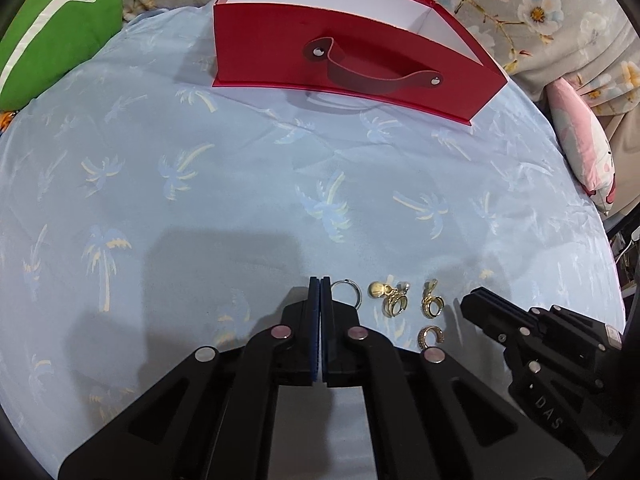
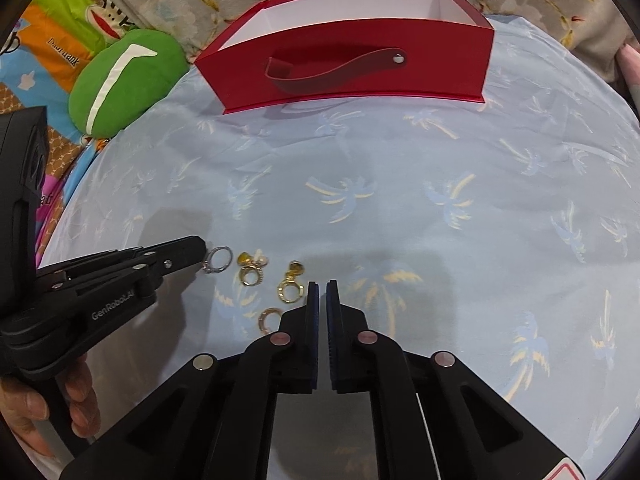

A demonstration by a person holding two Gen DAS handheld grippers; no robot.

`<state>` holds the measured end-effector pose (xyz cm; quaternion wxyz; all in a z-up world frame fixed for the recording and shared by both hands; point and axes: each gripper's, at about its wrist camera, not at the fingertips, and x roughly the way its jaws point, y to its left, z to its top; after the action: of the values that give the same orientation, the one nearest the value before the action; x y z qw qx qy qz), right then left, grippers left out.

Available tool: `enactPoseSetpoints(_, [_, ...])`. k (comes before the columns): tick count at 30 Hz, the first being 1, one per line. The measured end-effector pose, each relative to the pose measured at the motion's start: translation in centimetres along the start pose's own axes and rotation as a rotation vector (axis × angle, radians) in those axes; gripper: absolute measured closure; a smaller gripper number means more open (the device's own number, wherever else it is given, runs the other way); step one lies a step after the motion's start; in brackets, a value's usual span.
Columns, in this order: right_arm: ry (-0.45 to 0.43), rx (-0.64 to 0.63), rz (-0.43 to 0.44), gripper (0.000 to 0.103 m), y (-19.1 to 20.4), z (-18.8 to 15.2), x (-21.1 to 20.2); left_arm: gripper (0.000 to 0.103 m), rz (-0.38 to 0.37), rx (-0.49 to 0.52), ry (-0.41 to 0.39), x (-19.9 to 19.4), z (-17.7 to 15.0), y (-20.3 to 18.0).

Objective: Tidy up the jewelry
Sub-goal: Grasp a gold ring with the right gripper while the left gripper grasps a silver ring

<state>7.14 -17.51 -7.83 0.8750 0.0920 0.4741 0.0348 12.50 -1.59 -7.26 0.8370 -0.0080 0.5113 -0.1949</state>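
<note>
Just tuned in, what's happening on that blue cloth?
A person holds a gripper in each hand over a blue cloth. The left gripper is shut beside a silver ring, with nothing visibly between its fingers. The right gripper is nearly shut and empty, next to three gold rings. The red box behind sits open; no jewelry shows in the visible part of it.

Pale blue palm-print sheet (image 1: 200, 184) covers near surface. Grey floral fabric (image 1: 520, 4) bunched far behind. Green cushion (image 2: 120, 80) far left, pink pillow (image 1: 580, 148) right. Soft overhead light.
</note>
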Motion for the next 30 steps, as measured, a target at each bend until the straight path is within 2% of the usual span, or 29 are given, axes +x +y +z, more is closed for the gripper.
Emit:
enactPoseSetpoints(2, [0.005,-0.010,-0.002,0.095,0.5,0.0,0.3,0.103,-0.001,-0.005,0.001,-0.1,-0.1,0.1])
enactPoseSetpoints(7, [0.011,-0.034,-0.013,0.078,1.3,0.2,0.9,0.103,-0.004,-0.001,0.001,0.0,-0.2,0.1])
enactPoseSetpoints(10, [0.012,-0.050,-0.018,0.074,1.8,0.4,1.2,0.101,-0.008,-0.004,0.003,0.0,-0.1,0.1])
enactPoseSetpoints(11, [0.014,-0.055,-0.017,0.074,2.0,0.4,1.4,0.098,-0.010,-0.004,0.002,0.0,-0.1,0.1])
enactPoseSetpoints(15, [0.007,-0.087,-0.043,0.073,2.6,0.6,1.9,0.075,-0.024,0.011,-0.005,0.1,0.1,-0.6])
enactPoseSetpoints(17, [0.004,-0.101,-0.053,0.075,2.6,0.6,1.9,0.071,-0.026,0.027,-0.002,0.2,0.1,-1.1])
enactPoseSetpoints(19, [0.002,-0.113,-0.078,0.089,2.5,0.6,1.9,0.070,-0.017,0.041,-0.001,0.4,0.0,-1.4])
enactPoseSetpoints(20, [0.004,-0.113,-0.083,0.089,2.3,0.6,1.8,0.070,-0.007,0.052,-0.002,0.4,0.0,-1.6])
enactPoseSetpoints(22, [0.009,-0.089,-0.062,0.089,1.6,0.5,1.6,0.070,-0.003,0.060,-0.003,0.4,-0.1,-1.8])
enactPoseSetpoints(25, [0.010,-0.068,-0.075,0.089,0.7,0.3,1.2,0.070,0.002,0.068,-0.002,0.4,-0.1,-1.9])
enactPoseSetpoints(26, [0.009,-0.058,-0.074,0.089,0.6,0.2,1.1,0.076,-0.002,0.069,-0.001,0.4,-0.1,-1.9])
enactPoseSetpoints(27, [0.008,-0.047,-0.074,0.089,0.3,0.2,1.0,0.087,-0.010,0.065,0.003,0.5,-0.1,-1.9])
enactPoseSetpoints(30, [-0.001,-0.032,-0.082,0.089,-0.5,0.1,0.3,0.100,-0.038,0.055,0.018,0.7,-0.1,-1.6])
